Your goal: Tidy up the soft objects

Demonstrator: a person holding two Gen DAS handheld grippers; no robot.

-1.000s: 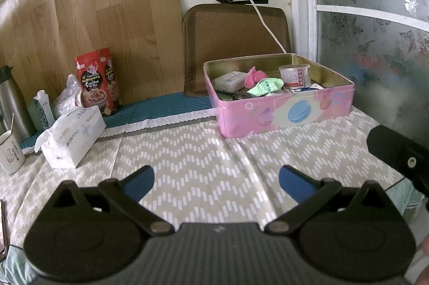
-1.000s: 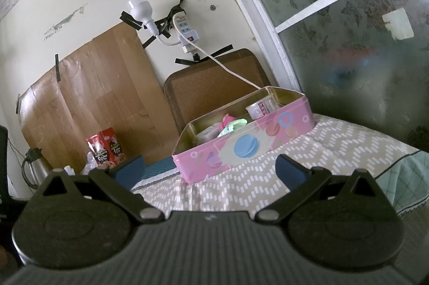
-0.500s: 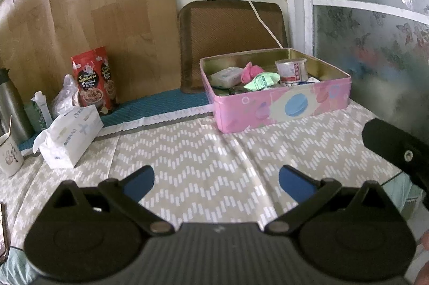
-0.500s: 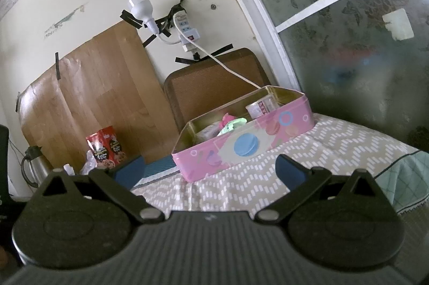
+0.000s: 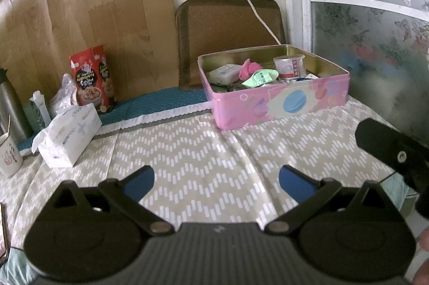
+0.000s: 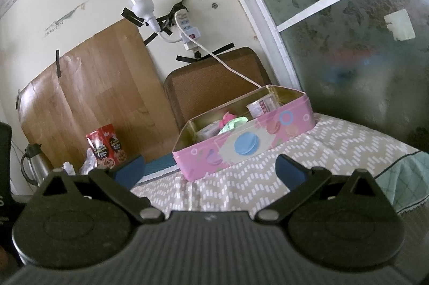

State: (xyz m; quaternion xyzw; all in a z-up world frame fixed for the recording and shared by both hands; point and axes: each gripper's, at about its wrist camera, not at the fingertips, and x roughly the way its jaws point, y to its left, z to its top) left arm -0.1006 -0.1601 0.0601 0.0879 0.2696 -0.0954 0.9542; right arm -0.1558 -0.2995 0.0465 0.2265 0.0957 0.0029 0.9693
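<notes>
A pink tin box (image 5: pixel 281 105) (image 6: pixel 241 142) stands at the back right of the table. Inside lie a pink soft lump (image 5: pixel 249 67) (image 6: pixel 228 118), a pale green packet (image 5: pixel 260 77) (image 6: pixel 233 124), a white packet (image 5: pixel 224 73) and a small can (image 5: pixel 288 66) (image 6: pixel 261 106). My left gripper (image 5: pixel 215 179) is open above the zigzag tablecloth (image 5: pixel 201 153), well short of the box, with nothing between its blue fingers. My right gripper (image 6: pixel 209 168) is open too, held back from the table's near edge, empty. Its body (image 5: pixel 388 150) shows at the right edge of the left wrist view.
A white tissue pack (image 5: pixel 69 133) lies at the left. Behind it stand a red snack bag (image 5: pixel 92 78) (image 6: pixel 106 148), a clear plastic bag (image 5: pixel 63 94), a mug (image 5: pixel 8 156) and a metal flask (image 6: pixel 33 167). A brown cushion (image 5: pixel 230 35) leans on the wall behind the box.
The left gripper has drawn back and tilted slightly, so the box and tissue pack sit a little farther off. The right gripper has barely moved. Both stay open.
</notes>
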